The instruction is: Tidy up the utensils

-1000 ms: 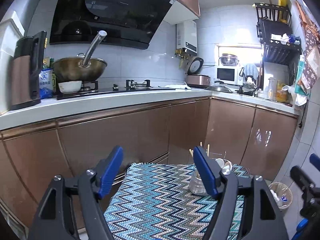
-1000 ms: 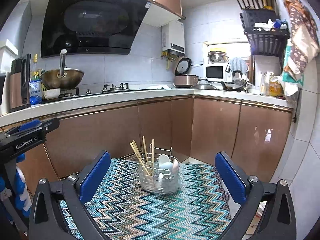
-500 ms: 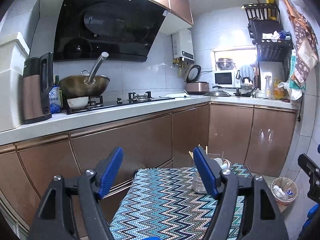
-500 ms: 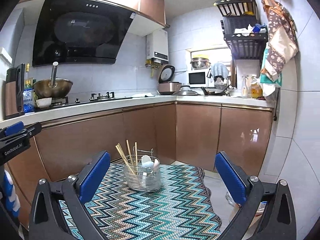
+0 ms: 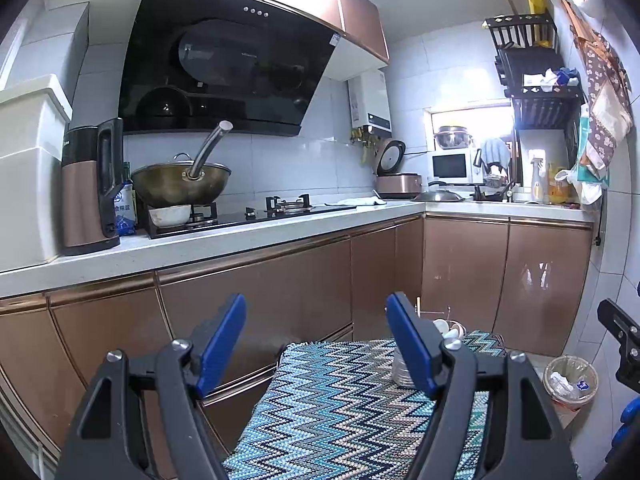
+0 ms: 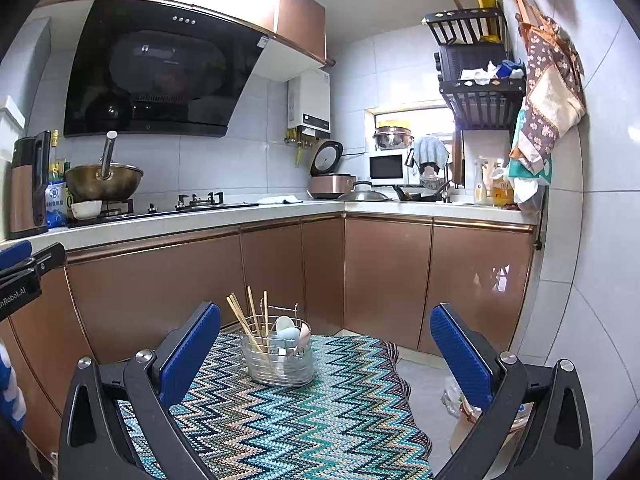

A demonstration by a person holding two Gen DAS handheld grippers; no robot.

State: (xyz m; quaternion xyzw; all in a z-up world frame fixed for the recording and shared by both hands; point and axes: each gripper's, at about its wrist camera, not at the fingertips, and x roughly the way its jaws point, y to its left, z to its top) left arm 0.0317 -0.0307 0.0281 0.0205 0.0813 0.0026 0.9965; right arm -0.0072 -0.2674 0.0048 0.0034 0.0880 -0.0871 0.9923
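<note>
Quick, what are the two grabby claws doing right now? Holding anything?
Left gripper: open, holding nothing, above the zigzag cloth.
Right gripper: open wide, holding nothing; the wire utensil basket sits ahead, untouched.

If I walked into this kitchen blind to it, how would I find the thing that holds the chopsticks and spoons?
Look below the copper-coloured cabinets to the zigzag-patterned cloth in front of them. Near its far end stands a small wire utensil basket, the only thing on the cloth, with wooden chopsticks slanting out on its left and pale spoons on its right.

A home kitchen: range hood point(image 6: 160, 72), wok point(image 6: 103, 181) on gas hob, microwave point(image 6: 386, 167), copper cabinets point(image 6: 384, 280).
</note>
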